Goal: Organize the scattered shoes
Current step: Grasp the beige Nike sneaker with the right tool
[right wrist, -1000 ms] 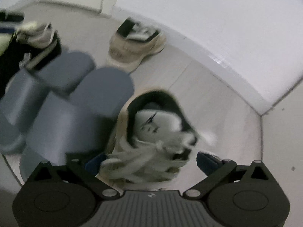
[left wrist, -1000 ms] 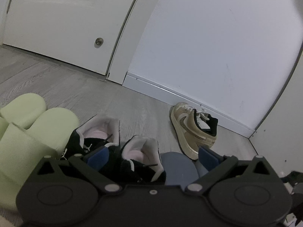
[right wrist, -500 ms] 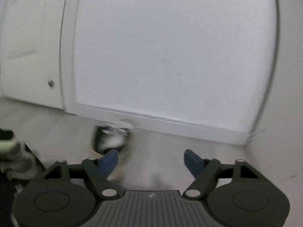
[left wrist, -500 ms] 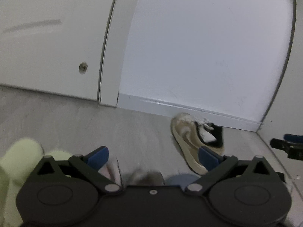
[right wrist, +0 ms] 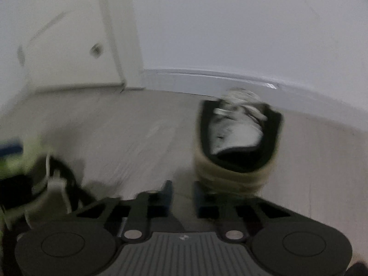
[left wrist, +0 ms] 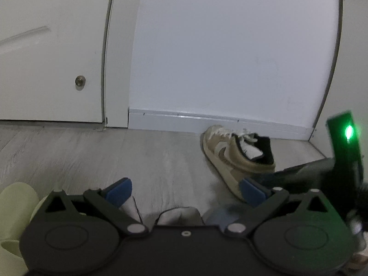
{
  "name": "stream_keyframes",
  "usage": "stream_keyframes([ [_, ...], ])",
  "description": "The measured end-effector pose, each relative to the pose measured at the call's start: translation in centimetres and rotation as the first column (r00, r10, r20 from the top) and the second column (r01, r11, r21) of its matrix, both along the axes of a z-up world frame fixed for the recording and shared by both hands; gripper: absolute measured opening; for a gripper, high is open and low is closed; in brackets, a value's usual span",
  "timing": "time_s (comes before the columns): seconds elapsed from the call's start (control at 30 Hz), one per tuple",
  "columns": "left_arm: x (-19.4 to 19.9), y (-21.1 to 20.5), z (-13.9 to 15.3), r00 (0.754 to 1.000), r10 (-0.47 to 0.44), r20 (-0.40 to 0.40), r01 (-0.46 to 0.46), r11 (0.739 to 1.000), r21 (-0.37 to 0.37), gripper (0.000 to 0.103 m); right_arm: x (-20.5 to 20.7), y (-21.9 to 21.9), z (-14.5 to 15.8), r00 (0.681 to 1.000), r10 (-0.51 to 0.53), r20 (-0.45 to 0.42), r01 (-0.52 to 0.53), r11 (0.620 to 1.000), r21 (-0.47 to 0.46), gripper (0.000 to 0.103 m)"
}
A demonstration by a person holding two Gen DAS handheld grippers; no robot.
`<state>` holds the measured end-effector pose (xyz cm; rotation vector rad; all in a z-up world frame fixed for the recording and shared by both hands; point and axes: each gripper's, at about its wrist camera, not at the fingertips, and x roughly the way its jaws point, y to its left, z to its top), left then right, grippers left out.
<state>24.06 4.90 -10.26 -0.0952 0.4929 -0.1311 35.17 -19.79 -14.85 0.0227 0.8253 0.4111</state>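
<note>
**One tan sneaker near the wall, both grippers low over the floor**

The left gripper [left wrist: 185, 192] hangs low above the grey wooden floor [left wrist: 96, 156] with its two blue fingers [left wrist: 118, 191] spread wide and nothing between them; the tan sneaker [left wrist: 232, 158] with the black collar and white laces stands on the floor ahead and to the right, close to the white baseboard [left wrist: 207, 120], its toe toward the wall and its heel near the right blue pad; from this view one cannot tell if the pad touches it; under the body of the left gripper some other shoes show only in part: a pale green slipper [left wrist: 16, 201] at the left edge, the grey-white collars of a dark pair [left wrist: 179, 214] in the middle and a bit of a blue-grey slipper [left wrist: 216, 214]; at the right edge stands a dark device with a green light [left wrist: 348, 133], and behind the floor is a white door [left wrist: 50, 57]

In the right wrist view, which is blurred, the right gripper [right wrist: 181, 197] has its fingers [right wrist: 166, 195] brought near to each other with only a narrow gap, and no object is seen between them; the tan sneaker [right wrist: 237, 142] stands just in front and a little to the right, heel toward the camera, its sole on the floor [right wrist: 128, 133]; at the left edge a dark shoe with pale laces [right wrist: 53, 184] is seen, too smeared to describe more
</note>
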Motion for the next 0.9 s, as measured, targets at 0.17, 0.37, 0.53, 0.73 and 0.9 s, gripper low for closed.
stream_keyframes([
  [0.17,0.0,0.7,0.2,1.000,0.004,0.009,-0.003,0.999,-0.049,0.103,0.5,-4.8,0.1,0.959,-0.264,0.099,0.279,0.937,-0.211,0.012],
  [0.37,0.1,1.7,0.1,0.999,0.034,0.000,-0.034,0.994,-0.103,0.103,1.9,-9.6,1.5,0.920,-0.390,0.031,0.391,0.917,-0.076,0.012],
  [0.53,0.1,1.7,-0.1,0.999,0.046,-0.012,-0.047,0.993,-0.111,0.103,2.9,-7.3,0.8,0.956,-0.287,-0.054,0.286,0.958,-0.031,0.012],
  [0.73,0.0,1.7,-0.5,0.998,0.055,-0.023,-0.057,0.994,-0.094,0.103,6.7,-7.3,-0.5,0.931,-0.359,-0.066,0.350,0.929,-0.117,0.013],
  [0.9,0.3,2.1,-0.9,0.998,0.061,-0.033,-0.064,0.990,-0.127,0.103,11.5,-7.8,-1.2,0.909,-0.416,-0.028,0.409,0.902,-0.135,0.013],
])
